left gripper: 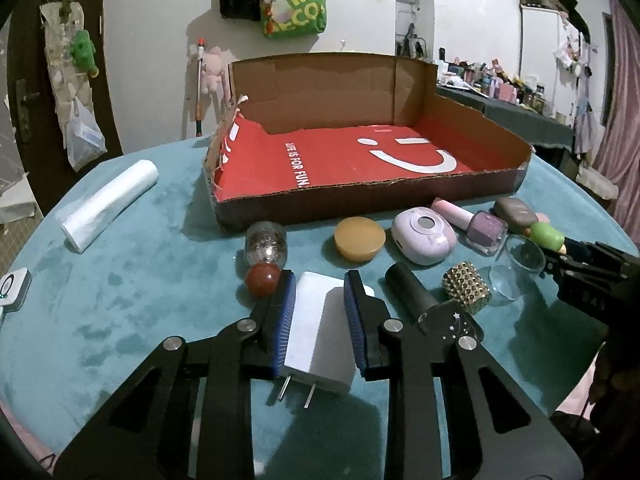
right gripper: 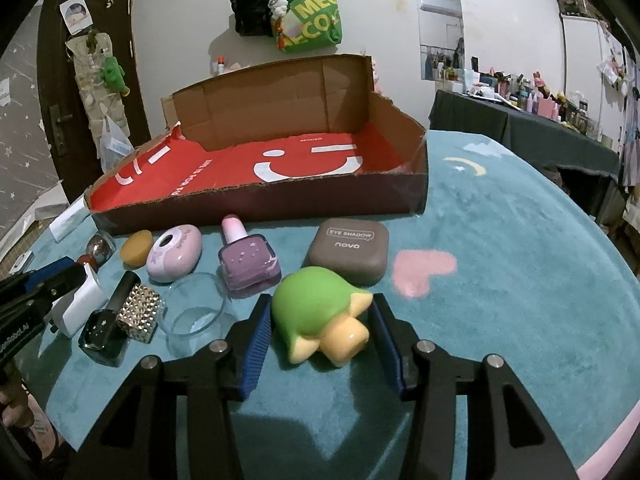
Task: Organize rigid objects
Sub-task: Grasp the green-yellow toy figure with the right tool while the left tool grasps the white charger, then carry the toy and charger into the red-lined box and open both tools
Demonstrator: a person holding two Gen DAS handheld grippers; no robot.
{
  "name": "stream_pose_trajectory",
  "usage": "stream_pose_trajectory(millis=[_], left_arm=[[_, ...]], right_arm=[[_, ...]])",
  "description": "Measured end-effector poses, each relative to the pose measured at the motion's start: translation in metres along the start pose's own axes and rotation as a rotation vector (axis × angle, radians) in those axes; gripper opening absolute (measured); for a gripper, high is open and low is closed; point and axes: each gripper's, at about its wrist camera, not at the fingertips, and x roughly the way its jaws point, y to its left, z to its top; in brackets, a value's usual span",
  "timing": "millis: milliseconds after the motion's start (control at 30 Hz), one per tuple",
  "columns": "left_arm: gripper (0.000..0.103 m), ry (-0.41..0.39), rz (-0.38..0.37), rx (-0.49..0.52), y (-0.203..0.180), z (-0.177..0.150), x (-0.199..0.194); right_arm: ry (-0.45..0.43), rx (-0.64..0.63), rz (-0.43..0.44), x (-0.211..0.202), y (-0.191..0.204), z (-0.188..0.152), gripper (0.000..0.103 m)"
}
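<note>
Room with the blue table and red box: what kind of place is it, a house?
Probably someone's home, a bedroom or living room. Bags hang on the wall, a plush toy dangles near a wooden door, and a side table is crowded with bottles and trinkets.

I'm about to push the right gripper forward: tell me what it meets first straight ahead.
The right gripper already has the green turtle toy between its pads. Beyond it, probably the brown eyeshadow case, then the box's front wall; depth is uncertain.

white charger (left gripper: 320,332), green toy (right gripper: 316,312), red box (left gripper: 360,160)
</note>
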Motion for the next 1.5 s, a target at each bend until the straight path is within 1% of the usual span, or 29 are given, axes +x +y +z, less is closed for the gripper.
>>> stream_pose_trajectory(millis=[67,100,133,167,233,400,467,533,567,700,800,833,867,900,933,1000,1033,1067,1167,1367,1500], left_arm=[[0.036,-0.002,-0.021,-0.002,0.001,-0.001,-0.001],[0.066,0.008,-0.038,-0.008,0.002,-0.002,-0.001],[0.09,0.02,-0.057,-0.024,0.004,-0.003,-0.001],[0.091,0.01,-0.07,-0.048,0.007,-0.005,-0.003],[0.091,-0.003,-0.072,-0.06,0.01,-0.007,-0.006],[0.091,0.026,-0.053,-0.058,0.012,-0.012,0.0],[0.091,0.041,-0.052,-0.06,0.014,-0.014,0.004],[0.091,0.051,-0.058,-0.069,0.016,-0.015,0.007],[0.091,0.054,-0.06,-0.07,0.017,-0.015,0.008],[0.091,0.076,-0.064,-0.07,0.017,-0.013,0.013],[0.091,0.12,-0.058,-0.064,0.015,-0.011,0.02],[0.089,0.132,-0.056,-0.064,0.015,-0.011,0.022],[0.089,0.138,-0.053,-0.063,0.015,-0.01,0.023],[0.086,0.14,-0.051,-0.063,0.015,-0.009,0.024],[0.077,0.139,-0.049,-0.063,0.015,-0.009,0.024],[0.063,0.134,-0.042,-0.056,0.013,-0.008,0.025],[0.054,0.131,-0.054,-0.05,0.012,-0.007,0.025],[0.05,0.128,-0.06,-0.048,0.011,-0.007,0.025],[0.048,0.127,-0.056,-0.048,0.01,-0.007,0.025],[0.045,0.137,-0.077,-0.065,0.011,-0.004,0.024],[0.045,0.145,-0.119,-0.085,0.012,0.005,0.021]], right_arm=[[0.002,0.002,0.002,0.001,-0.001,0.0,0.051],[0.003,0.005,0.006,0.0,-0.001,0.0,0.051],[0.003,0.007,0.008,0.0,-0.002,0.0,0.051],[0.003,0.01,0.01,0.0,-0.002,0.0,0.051],[0.002,0.012,0.014,-0.001,-0.003,0.0,0.052],[0.007,0.001,0.022,0.001,-0.002,-0.001,0.052],[0.007,-0.005,0.023,0.001,0.0,-0.001,0.059],[0.0,-0.011,0.019,0.0,0.001,-0.002,0.077],[-0.004,-0.013,0.017,-0.001,0.002,-0.001,0.08],[-0.01,-0.027,0.0,-0.002,0.002,0.001,0.081],[0.002,-0.023,0.001,0.001,-0.001,0.004,0.081],[0.011,-0.018,0.006,0.003,-0.002,0.005,0.081],[0.02,-0.015,0.008,0.005,-0.003,0.006,0.081],[0.029,-0.011,0.014,0.006,-0.003,0.007,0.076],[0.036,-0.009,0.019,0.008,-0.004,0.007,0.066],[0.039,-0.012,0.033,0.009,-0.004,0.008,0.053],[0.037,-0.015,0.037,0.009,-0.004,0.008,0.051],[0.035,-0.021,0.039,0.009,-0.003,0.008,0.051],[0.021,-0.024,0.052,0.005,-0.002,0.007,0.051],[0.014,-0.015,0.07,0.002,-0.003,0.009,0.051],[-0.01,-0.02,0.08,-0.004,-0.002,0.022,0.051]])
